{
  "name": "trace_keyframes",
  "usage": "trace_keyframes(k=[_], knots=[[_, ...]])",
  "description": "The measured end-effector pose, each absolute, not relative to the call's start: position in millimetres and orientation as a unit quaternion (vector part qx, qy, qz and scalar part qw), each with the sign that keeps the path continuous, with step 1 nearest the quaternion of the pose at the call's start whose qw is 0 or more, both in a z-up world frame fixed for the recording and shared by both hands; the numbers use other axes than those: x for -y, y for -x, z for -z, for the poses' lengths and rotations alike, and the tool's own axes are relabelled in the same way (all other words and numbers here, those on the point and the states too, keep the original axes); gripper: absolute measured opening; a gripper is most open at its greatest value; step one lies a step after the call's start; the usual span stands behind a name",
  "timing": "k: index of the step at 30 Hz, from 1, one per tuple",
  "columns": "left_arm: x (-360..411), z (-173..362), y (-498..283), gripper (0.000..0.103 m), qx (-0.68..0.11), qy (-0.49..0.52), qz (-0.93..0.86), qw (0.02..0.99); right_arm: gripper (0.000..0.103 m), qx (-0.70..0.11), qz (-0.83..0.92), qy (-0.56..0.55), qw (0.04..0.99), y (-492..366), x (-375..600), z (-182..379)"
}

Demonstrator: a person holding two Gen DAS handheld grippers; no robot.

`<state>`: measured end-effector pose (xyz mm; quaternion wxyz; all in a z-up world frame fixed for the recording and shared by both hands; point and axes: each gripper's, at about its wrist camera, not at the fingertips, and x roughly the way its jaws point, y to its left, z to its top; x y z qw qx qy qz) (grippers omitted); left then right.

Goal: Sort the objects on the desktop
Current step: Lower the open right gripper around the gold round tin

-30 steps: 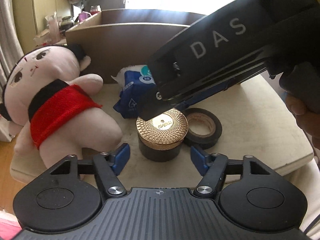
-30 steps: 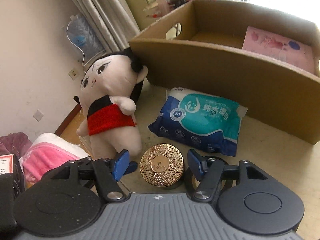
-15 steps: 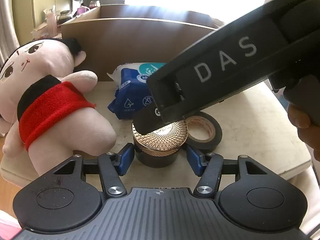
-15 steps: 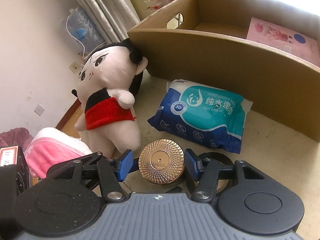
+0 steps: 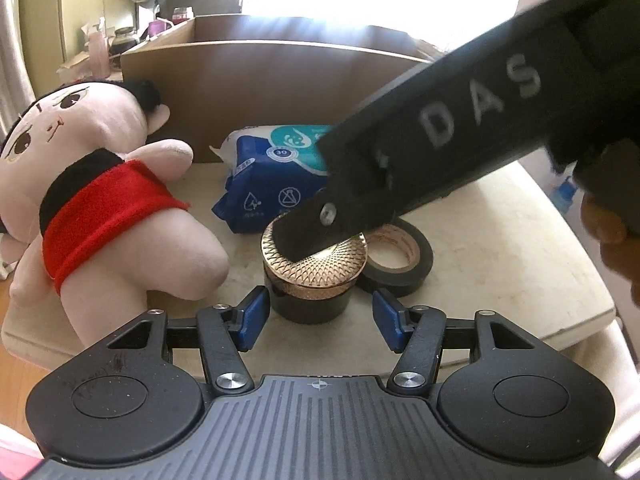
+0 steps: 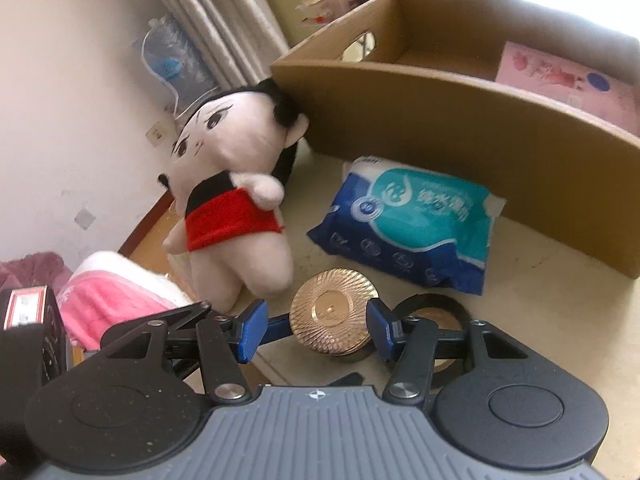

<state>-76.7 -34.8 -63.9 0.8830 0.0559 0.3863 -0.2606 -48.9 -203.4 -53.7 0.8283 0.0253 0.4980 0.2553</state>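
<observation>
A black jar with a gold patterned lid (image 5: 320,270) (image 6: 332,316) stands on the cream tabletop (image 5: 520,280). My left gripper (image 5: 320,316) is shut on the jar's black body, one blue pad at each side. From the upper right, one black finger (image 5: 298,240) of my right gripper lies across the lid. In the right wrist view the right gripper (image 6: 316,328) straddles the lid. Its right pad sits at the lid's edge, and the left pad stands off it, with a blue finger (image 6: 278,326) of the left gripper in that gap.
A black tape roll (image 5: 400,264) (image 6: 436,304) touches the jar's right side. Behind lie a blue wipes pack (image 5: 264,184) (image 6: 412,220) and a plush doll (image 5: 100,184) (image 6: 232,208). The cardboard box (image 5: 260,88) (image 6: 460,128) holds a pink item (image 6: 560,84). A hand (image 5: 608,240) grips the right tool.
The left jaws narrowed onto the jar body, then held still. The right jaws drew in around the gold lid, and the right gripper dropped closer over it.
</observation>
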Motion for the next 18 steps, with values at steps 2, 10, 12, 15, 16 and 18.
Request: trace_keyframes(k=[2,10,12,15,16,18], knots=[[36.6,64.4,76.2,0.059,-0.385,-0.059,0.257,0.884,0.058,-0.497,-0.244,-0.034,0.832,44.7,207.3,53.7],[38.8,67.3,68.3,0.06,-0.388,-0.059,0.26,0.882,0.059,-0.518,-0.238,-0.058,0.819,31.8,209.5,66.8],[38.3,67.4,62.3,0.06,-0.389,-0.058,0.261,0.881,0.059,-0.522,-0.24,-0.06,0.816,31.1,208.2,69.7],[38.6,68.0,60.1,0.06,-0.391,-0.056,0.263,0.88,0.059,-0.529,-0.243,-0.063,0.81,30.0,206.2,73.0],[38.3,68.3,59.3,0.06,-0.392,-0.055,0.263,0.88,0.059,-0.532,-0.244,-0.064,0.808,29.6,205.5,74.1],[38.0,68.4,58.3,0.06,-0.393,-0.053,0.264,0.879,0.06,-0.534,-0.242,-0.059,0.808,29.5,204.3,75.1]])
